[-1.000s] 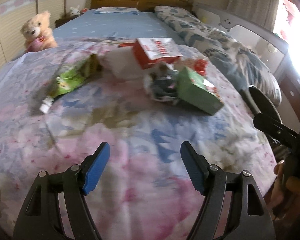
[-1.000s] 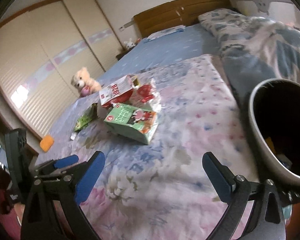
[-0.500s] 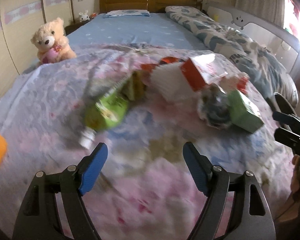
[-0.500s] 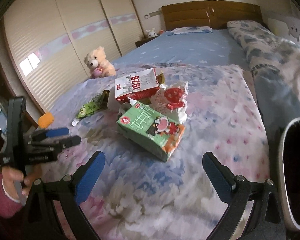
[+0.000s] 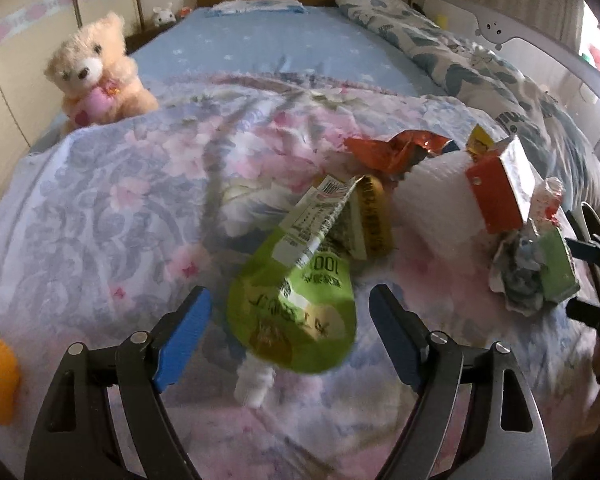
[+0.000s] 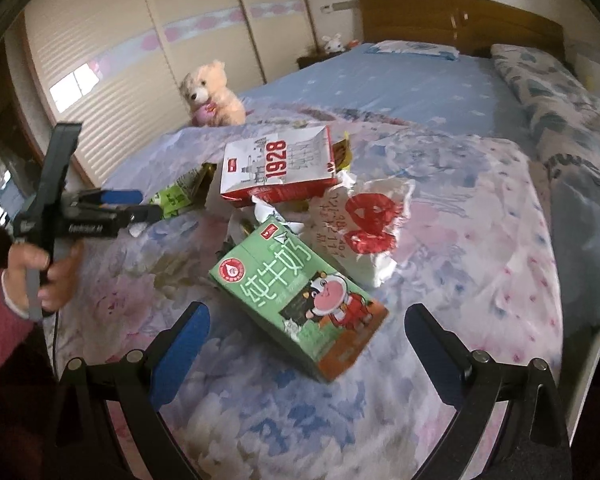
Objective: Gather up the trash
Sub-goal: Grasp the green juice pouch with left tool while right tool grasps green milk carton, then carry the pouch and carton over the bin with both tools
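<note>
The left gripper (image 5: 290, 328) is spread wide, its blue-padded jaws flanking a flat green spouted drink pouch (image 5: 296, 304) without touching it; the pouch lies on the pink-and-blue floral bedspread (image 5: 112, 216), white cap toward the gripper. The right gripper (image 6: 306, 344) is likewise spread, and a green milk carton with a cartoon cow (image 6: 296, 296) lies on its side between and just ahead of its jaws. Whether the carton holds anything cannot be told. Beyond it sit a white plastic bag with red print (image 6: 364, 224) and a red-and-white "1928" carton (image 6: 280, 168). A cream teddy bear (image 6: 212, 96) sits well behind.
</note>
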`<state>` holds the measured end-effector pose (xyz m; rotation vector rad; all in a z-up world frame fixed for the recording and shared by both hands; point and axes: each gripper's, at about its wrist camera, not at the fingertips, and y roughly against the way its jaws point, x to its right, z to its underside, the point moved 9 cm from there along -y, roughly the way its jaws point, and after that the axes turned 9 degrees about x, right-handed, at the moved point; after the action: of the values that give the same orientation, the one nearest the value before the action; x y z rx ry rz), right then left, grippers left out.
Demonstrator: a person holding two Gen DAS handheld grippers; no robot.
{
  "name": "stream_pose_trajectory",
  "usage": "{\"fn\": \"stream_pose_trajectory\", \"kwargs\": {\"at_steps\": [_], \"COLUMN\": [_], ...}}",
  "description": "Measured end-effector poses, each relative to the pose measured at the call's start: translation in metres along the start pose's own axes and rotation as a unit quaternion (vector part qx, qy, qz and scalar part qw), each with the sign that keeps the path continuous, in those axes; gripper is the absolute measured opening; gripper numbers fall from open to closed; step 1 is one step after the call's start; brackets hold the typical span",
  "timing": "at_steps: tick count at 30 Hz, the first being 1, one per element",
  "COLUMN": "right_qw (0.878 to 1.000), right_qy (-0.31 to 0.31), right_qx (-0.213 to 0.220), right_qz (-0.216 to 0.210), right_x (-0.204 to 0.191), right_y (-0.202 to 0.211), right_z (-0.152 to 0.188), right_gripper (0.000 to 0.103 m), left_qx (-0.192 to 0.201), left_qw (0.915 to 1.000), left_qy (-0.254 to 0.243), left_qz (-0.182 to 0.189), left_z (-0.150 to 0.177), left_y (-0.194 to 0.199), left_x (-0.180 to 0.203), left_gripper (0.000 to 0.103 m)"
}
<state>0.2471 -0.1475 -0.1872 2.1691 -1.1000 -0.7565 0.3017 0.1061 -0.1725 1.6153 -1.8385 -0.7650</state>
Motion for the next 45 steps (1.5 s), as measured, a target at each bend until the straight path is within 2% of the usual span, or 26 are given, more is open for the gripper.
{"fn": "stream_pose_trajectory", "kwargs": {"at_steps": [2,4,5,6,8,9,10,11,12,19,25,33,45], "right_qw": [1.000,1.000,1.000,1.000,0.999,0.999,0.999,0.998,0.998,0.996,0.993,0.985,0.971], "right_qy": [-0.001,-0.005,-0.009,-0.016,-0.034,-0.044,-0.054,-0.059,-0.064,-0.088,-0.107,-0.146,-0.191], "right_qx": [-0.012,-0.017,-0.015,-0.012,-0.005,-0.002,-0.003,-0.006,-0.008,0.023,0.040,0.052,0.076], "right_qz": [0.000,0.001,0.002,0.003,0.005,0.001,-0.002,0.002,0.009,0.018,0.031,0.081,0.126], "right_x": [0.001,0.003,0.003,0.003,0.006,0.006,0.005,0.006,0.007,-0.003,-0.006,0.011,0.041], "right_y": [-0.008,-0.012,-0.012,-0.011,-0.008,-0.006,-0.005,-0.005,-0.004,0.026,0.052,0.086,0.135], "right_z": [0.002,0.004,0.004,0.004,0.004,0.005,0.007,0.008,0.010,0.018,0.031,0.056,0.082], "right_gripper": [0.099,0.098,0.097,0.097,0.095,0.089,0.077,0.070,0.057,0.055,0.055,0.054,0.054], "left_qx": [-0.008,-0.012,-0.008,-0.006,-0.002,0.002,0.005,0.006,0.008,0.023,0.031,0.038,0.041], "left_qw": [1.0000,0.9999,0.9999,0.9999,0.9999,0.9999,0.9999,0.9999,1.0000,0.9993,0.9981,0.9955,0.9897], "left_qy": [0.001,-0.002,-0.010,-0.014,-0.013,-0.012,-0.011,-0.008,-0.002,0.026,0.025,-0.011,-0.056], "left_qz": [0.001,0.002,-0.005,-0.003,-0.002,-0.002,-0.003,-0.004,-0.003,0.016,0.047,0.086,0.126], "left_z": [0.003,0.007,0.007,0.009,0.012,0.014,0.016,0.019,0.023,0.044,0.057,0.066,0.069], "left_y": [-0.006,-0.009,-0.008,-0.005,0.000,0.004,0.007,0.011,0.015,0.050,0.073,0.088,0.096], "left_x": [0.000,0.003,0.004,0.007,0.012,0.014,0.016,0.018,0.020,0.038,0.070,0.125,0.195], "left_gripper": [0.082,0.061,0.058,0.050,0.045,0.043,0.043,0.043,0.042,0.042,0.042,0.041,0.041]}}
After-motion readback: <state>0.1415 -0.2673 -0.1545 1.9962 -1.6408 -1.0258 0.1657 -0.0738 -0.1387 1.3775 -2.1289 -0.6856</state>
